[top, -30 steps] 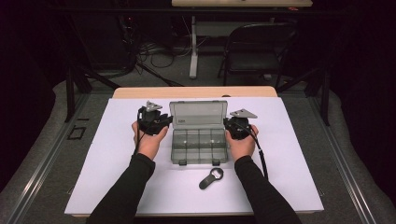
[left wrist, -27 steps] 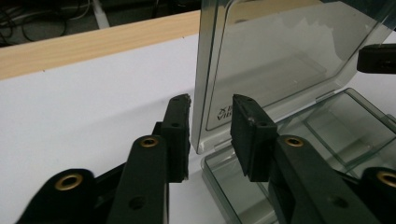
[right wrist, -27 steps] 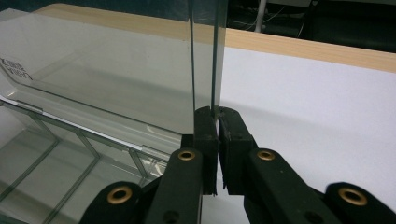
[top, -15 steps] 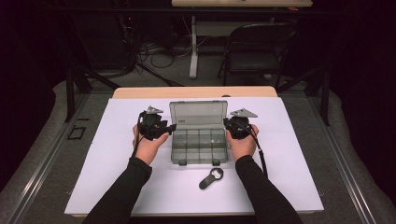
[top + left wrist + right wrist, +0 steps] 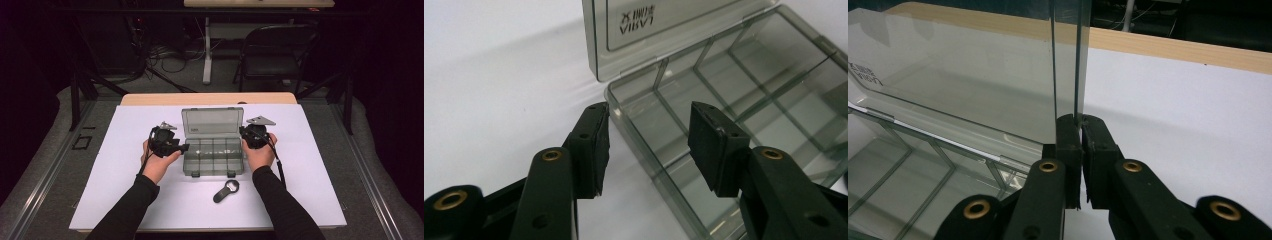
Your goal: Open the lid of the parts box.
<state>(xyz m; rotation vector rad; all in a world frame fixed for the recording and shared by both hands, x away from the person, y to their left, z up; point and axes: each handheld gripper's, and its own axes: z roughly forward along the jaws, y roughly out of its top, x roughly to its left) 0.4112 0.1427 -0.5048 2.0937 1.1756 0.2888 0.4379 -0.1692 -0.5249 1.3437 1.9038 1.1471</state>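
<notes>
A clear grey box sits mid-table on the white sheet, its lid standing up at the far side.

The right gripper is at the box's right edge. In the right gripper view its jaws are pressed together on the lid's thin side edge, pinching it.

The left gripper is at the box's left wall. Its jaws have just been opening and now stand spread; the left gripper view shows that wall running up between the pads with neither pressing on it.

A black bottle opener lies just in front of the box, between the forearms. Bare sheet lies open to the left, right and front corners; the wooden table edge runs just behind the lid.
</notes>
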